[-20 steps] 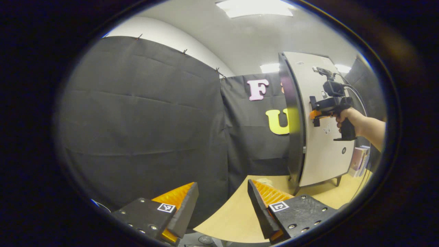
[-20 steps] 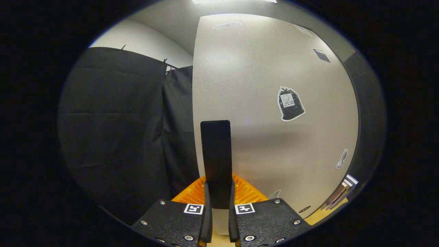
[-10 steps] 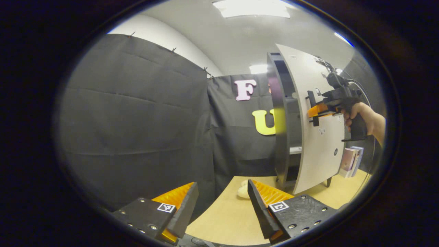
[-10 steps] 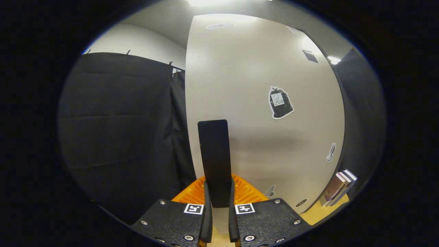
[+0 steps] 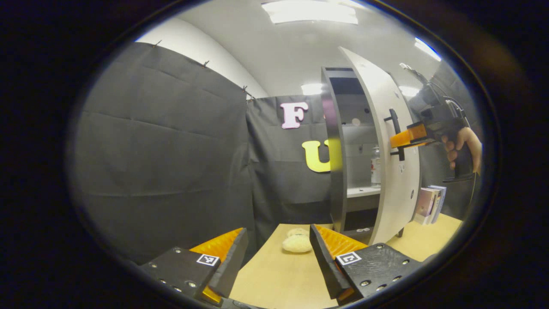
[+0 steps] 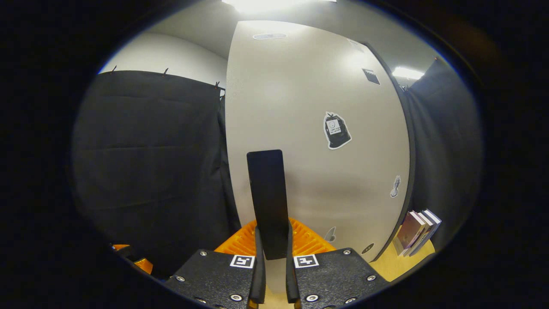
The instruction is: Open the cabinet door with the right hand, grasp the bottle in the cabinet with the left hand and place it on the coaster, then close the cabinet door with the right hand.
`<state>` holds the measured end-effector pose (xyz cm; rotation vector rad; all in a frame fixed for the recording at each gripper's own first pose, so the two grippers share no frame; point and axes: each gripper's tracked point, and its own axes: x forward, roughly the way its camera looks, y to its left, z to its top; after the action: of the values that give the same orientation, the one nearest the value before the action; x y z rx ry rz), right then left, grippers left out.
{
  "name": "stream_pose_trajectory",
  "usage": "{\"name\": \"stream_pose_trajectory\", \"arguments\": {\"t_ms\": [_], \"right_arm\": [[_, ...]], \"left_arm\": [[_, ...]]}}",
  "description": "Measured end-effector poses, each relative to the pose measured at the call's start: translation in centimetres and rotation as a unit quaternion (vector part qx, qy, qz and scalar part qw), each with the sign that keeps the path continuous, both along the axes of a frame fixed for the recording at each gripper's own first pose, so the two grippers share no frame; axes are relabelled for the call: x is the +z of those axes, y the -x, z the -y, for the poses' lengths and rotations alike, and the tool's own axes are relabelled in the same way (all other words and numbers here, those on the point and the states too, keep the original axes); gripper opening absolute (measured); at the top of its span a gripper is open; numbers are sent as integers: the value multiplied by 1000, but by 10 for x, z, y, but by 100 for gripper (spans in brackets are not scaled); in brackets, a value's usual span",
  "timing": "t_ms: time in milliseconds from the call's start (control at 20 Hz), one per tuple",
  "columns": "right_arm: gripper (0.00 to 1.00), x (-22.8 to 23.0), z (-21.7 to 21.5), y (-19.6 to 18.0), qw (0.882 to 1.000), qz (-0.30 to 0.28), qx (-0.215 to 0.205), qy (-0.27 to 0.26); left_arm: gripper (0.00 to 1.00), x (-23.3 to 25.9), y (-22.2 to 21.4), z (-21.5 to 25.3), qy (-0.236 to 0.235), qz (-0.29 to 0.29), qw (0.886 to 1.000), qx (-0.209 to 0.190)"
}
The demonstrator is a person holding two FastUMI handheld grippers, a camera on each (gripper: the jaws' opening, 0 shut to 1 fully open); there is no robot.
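Pale laminate cabinet door [image 6: 309, 141] stands swung partly open, its dark handle [image 6: 268, 201] clamped between both fingers of the right gripper [image 6: 272, 257]. At three o'clock in the left gripper view, a hand [image 5: 463, 143] holds that gripper at the door. The bottle [image 5: 375, 166] stands upright on a shelf [image 5: 362, 191] inside the cabinet. The left gripper [image 5: 278, 253] hovers wide open and empty above the wooden table [image 5: 283, 279], a coaster [image 5: 297, 243] lying at twelve o'clock ahead.

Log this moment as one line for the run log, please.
phase: opening door | right claw: shut on door handle | cabinet door: partly open | bottle: on shelf | left claw: open, empty
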<state>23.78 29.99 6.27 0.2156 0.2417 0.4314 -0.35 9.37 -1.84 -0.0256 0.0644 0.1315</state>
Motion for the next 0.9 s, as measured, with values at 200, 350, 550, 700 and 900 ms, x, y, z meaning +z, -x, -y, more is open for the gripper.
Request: {"name": "stream_pose_trajectory", "arguments": {"t_ms": [200, 350, 550, 700, 900], "right_arm": [[19, 1, 9, 7, 1000, 5, 10, 0], [19, 2, 17, 13, 1000, 6, 20, -2], [19, 2, 29, 19, 1000, 7, 19, 0], [19, 2, 42, 25, 1000, 5, 12, 4], [18, 1, 61, 30, 1000, 1, -5, 10]], "left_arm": [[83, 7, 5, 33, -2, 7, 1000, -12], [89, 7, 14, 58, -1, -2, 1000, -19], [89, 20, 29, 93, -12, 2, 999, -33], [77, 31, 37, 118, -12, 10, 999, -45], [89, 37, 44, 147, -7, 15, 998, -58]]}}
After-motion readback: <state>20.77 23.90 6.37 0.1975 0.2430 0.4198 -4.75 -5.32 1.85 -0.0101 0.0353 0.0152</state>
